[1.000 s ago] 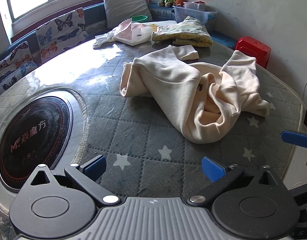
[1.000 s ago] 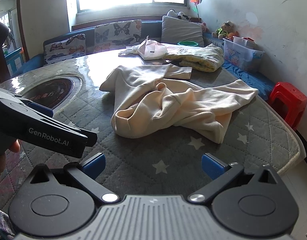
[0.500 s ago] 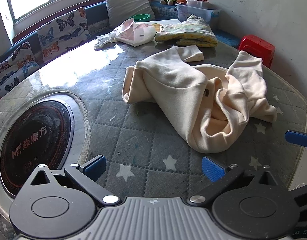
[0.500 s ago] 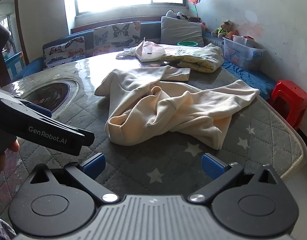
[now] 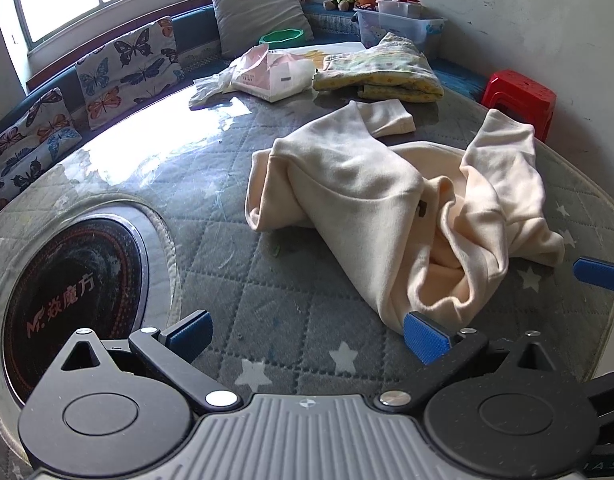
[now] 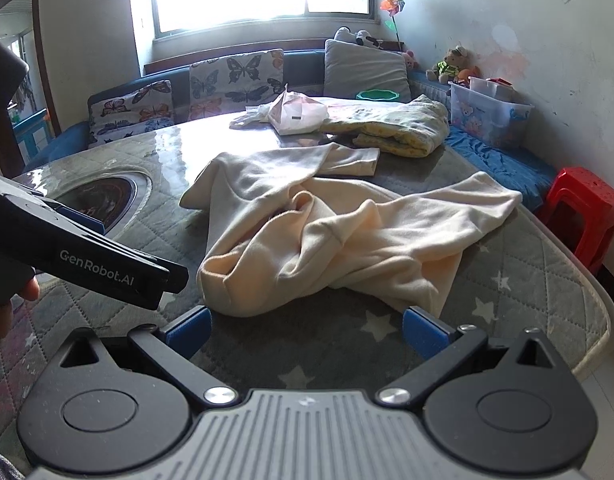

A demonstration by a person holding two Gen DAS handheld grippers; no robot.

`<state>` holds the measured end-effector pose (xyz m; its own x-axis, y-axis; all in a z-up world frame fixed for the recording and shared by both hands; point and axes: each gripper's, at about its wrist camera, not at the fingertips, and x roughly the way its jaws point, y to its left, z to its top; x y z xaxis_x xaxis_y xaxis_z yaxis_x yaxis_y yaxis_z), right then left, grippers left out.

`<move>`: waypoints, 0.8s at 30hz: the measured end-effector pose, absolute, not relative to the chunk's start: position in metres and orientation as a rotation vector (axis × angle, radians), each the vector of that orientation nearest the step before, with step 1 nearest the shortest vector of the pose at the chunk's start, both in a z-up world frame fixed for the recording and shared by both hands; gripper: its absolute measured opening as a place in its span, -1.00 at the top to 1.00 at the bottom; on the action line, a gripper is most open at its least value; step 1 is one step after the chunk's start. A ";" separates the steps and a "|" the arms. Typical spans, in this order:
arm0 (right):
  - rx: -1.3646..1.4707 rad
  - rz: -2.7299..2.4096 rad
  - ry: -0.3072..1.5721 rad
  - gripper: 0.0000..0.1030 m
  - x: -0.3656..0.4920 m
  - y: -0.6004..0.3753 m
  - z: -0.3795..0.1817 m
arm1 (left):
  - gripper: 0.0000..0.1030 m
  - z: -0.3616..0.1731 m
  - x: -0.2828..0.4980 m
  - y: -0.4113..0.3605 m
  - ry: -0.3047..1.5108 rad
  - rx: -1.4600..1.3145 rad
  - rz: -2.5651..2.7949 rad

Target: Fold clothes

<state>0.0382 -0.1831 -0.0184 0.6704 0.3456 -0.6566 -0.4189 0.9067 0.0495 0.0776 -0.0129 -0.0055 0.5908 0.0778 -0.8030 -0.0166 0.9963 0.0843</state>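
A cream sweatshirt (image 5: 391,204) lies crumpled on the round quilted table (image 5: 235,184), sleeves spread out; the same sweatshirt (image 6: 307,236) fills the middle of the right wrist view. My left gripper (image 5: 307,334) is open, its right blue pad (image 5: 425,336) just in front of the garment's near hem. My right gripper (image 6: 305,330) is open too, hovering just short of the near edge of the cloth. Nothing is held. The left gripper's black body (image 6: 87,256) shows at the left of the right wrist view, a hand behind it.
A black induction hob (image 5: 67,292) is set into the table at the left. A folded yellow blanket (image 5: 383,72) and a pink-white bag (image 5: 275,74) lie at the far side. A red stool (image 6: 583,212) stands past the right edge; cushions line the window bench.
Both grippers have moved forward toward the sweatshirt, which now looms larger and nearer their pads. The garment itself has not moved, and both grippers stay open.
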 end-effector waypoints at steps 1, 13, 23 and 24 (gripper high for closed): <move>-0.109 0.434 0.714 -1.00 0.039 -0.183 -0.018 | -1.00 -0.005 0.079 -0.013 0.937 0.072 0.056; -0.106 0.458 0.688 -0.97 0.054 -0.185 -0.013 | -1.00 0.005 0.094 -0.013 0.915 0.084 0.063; -0.101 0.473 0.682 -0.83 0.070 -0.187 -0.013 | -1.00 0.008 0.114 -0.021 0.906 0.096 0.059; -0.098 0.474 0.683 -0.83 0.072 -0.187 -0.013 | -1.00 0.008 0.116 -0.021 0.906 0.096 0.059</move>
